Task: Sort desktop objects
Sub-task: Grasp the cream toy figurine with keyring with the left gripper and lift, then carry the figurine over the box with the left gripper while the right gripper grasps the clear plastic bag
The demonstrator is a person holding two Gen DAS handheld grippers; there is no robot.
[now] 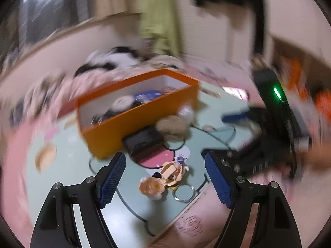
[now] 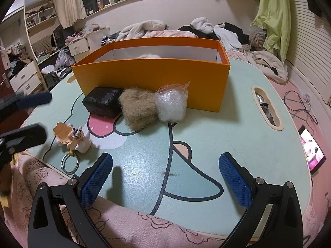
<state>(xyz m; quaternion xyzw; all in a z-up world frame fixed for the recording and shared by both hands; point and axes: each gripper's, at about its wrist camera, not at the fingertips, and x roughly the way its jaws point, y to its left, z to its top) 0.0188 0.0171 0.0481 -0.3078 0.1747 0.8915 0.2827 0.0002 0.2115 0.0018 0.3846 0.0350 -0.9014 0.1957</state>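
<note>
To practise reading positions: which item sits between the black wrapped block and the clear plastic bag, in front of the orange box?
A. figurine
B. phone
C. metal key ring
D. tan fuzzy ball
D: the tan fuzzy ball touches the black wrapped block and clear plastic bag.

Open mint counter up front, clutter against the box

Before the right gripper (image 2: 165, 175), jaws spread wide, the mint-green cartoon-printed counter (image 2: 206, 136) lies bare up to the tall orange cardboard box (image 2: 153, 76), which walls off the far side. Touching its front wall sit a black wrapped block (image 2: 102, 103), a tan fuzzy clump (image 2: 138, 109) and a clear crinkled plastic bundle (image 2: 171, 105), side by side. Near the left edge a small peach figurine keychain with metal ring (image 2: 71, 138) stands, just beside the left gripper (image 1: 165, 179).
</note>
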